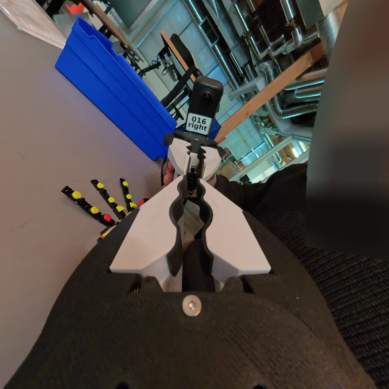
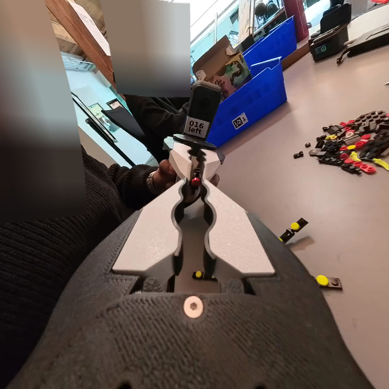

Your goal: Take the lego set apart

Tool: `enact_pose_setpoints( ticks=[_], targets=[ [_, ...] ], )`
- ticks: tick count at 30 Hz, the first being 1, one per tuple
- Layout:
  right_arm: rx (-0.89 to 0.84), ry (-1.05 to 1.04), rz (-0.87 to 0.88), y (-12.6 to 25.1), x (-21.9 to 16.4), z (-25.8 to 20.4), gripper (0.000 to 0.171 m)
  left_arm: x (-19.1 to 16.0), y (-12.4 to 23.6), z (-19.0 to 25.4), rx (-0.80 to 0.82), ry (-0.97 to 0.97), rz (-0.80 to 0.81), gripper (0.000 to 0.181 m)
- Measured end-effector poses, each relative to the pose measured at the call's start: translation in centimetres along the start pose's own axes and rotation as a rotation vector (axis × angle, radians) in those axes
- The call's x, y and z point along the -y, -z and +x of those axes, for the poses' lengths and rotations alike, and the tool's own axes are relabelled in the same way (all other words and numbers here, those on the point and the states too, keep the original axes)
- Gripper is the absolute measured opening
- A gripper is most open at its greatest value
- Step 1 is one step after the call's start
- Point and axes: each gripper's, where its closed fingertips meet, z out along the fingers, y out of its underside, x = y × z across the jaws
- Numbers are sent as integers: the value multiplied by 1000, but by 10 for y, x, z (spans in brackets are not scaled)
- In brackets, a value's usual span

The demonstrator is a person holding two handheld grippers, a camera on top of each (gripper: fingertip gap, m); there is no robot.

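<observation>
Piece (image 1: 192, 182) between both hand-held grippers' tips.

Gripper fingers (image 1: 160, 227): white bodies with black wavy inner pads, mounted on a black textured base (image 1: 189, 336). Small piece (image 2: 195, 180) between the two grippers: black with a red round stud. Strips (image 1: 88, 205) on the table: black, carrying yellow round studs and a few red ones. Loose pile of bricks (image 2: 355, 145): mostly black, mixed with red and yellow. Bin (image 1: 113, 88): solid blue. Table (image 1: 42, 136): plain grey. Sleeve (image 2: 42, 242): black ribbed knit.
</observation>
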Motion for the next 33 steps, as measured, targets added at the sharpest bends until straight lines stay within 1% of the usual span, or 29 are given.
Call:
enact_pose_setpoints(
  ticks=[2, 6, 11, 13, 20, 21, 22, 23, 24, 25, 26, 27, 28, 30, 31, 33],
  targets=[
    [-8, -10, -6, 0, -1, 1, 6, 0, 0, 0, 6, -5, -6, 4],
    [-6, 1, -22, 1, 1, -2, 6, 2, -2, 4, 31, -51, 4, 4],
    [12, -28, 6, 2, 9, -6, 6, 9, -2, 12, 60, -104, 39, 4],
    [4, -22, -12, 3, 7, -5, 5, 8, -3, 10, 71, -92, 41, 4],
    [7, -11, -39, 6, 7, -7, 5, 11, -3, 14, 34, -46, 78, 4],
    [-37, 2, -60, 12, 4, 1, 6, 30, 10, 16, 11, -17, 197, 4],
    [-100, 14, -54, 25, 4, 14, 6, 55, 38, 14, -12, 37, 321, 4],
    [-113, -17, 6, 42, 11, 21, 6, 65, 63, 2, 60, 7, 361, 3],
    [-124, -48, 76, 55, 22, 27, 6, 64, 75, -10, 170, -68, 330, 4],
    [-151, -46, 107, 62, 30, 33, 6, 68, 78, -6, 161, -76, 345, 4],
    [-170, -26, 107, 62, 33, 36, 6, 70, 71, 4, 110, -73, 343, 4],
    [-179, -7, 96, 59, 33, 37, 6, 65, 60, 8, 122, -112, 293, 4],
    [-188, 3, 84, 56, 32, 38, 6, 58, 52, 7, 166, -163, 233, 4],
    [-235, 29, 49, 52, 25, 47, 6, 52, 48, 0, 224, -208, 181, 4],
    [-275, 44, 27, 51, 22, 54, 6, 53, 52, -5, 247, -208, 187, 5],
    [-355, 113, -44, 47, 15, 70, 6, 58, 61, -11, 241, -153, 235, 4]
  ],
)
